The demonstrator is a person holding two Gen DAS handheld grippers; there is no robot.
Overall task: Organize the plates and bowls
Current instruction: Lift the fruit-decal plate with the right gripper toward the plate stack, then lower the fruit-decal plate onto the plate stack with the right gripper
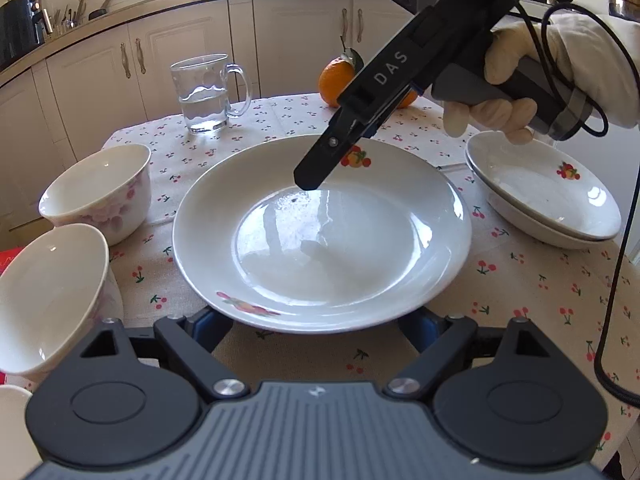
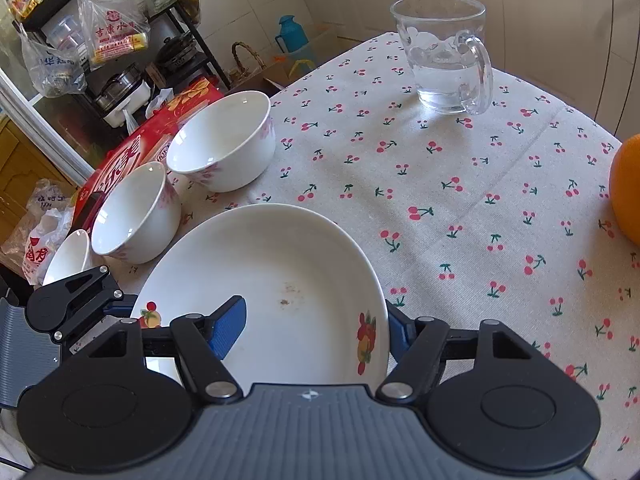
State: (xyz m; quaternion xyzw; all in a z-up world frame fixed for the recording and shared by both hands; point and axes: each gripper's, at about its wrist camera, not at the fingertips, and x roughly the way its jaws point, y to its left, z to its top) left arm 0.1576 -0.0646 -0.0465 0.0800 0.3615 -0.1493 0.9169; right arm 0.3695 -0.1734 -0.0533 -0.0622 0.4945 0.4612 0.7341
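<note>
- Watching the left wrist view, we see the large plate (image 1: 200,216) at the middle of the table (image 1: 520,300); its near rim covers the tips of the left gripper (image 1: 314,326), whose jaws stand apart with nothing clamped
- We find the right gripper (image 2: 312,332) straddling the plate's rim; one pad inside, one just outside; we cannot tell if it pinches
- We note a gloved hand (image 1: 560,64) on its handle
- Two bowls (image 1: 100,184) sit left; stacked plates (image 1: 552,200) right; a glass mug (image 1: 204,92) and an orange (image 1: 336,80) behind
</note>
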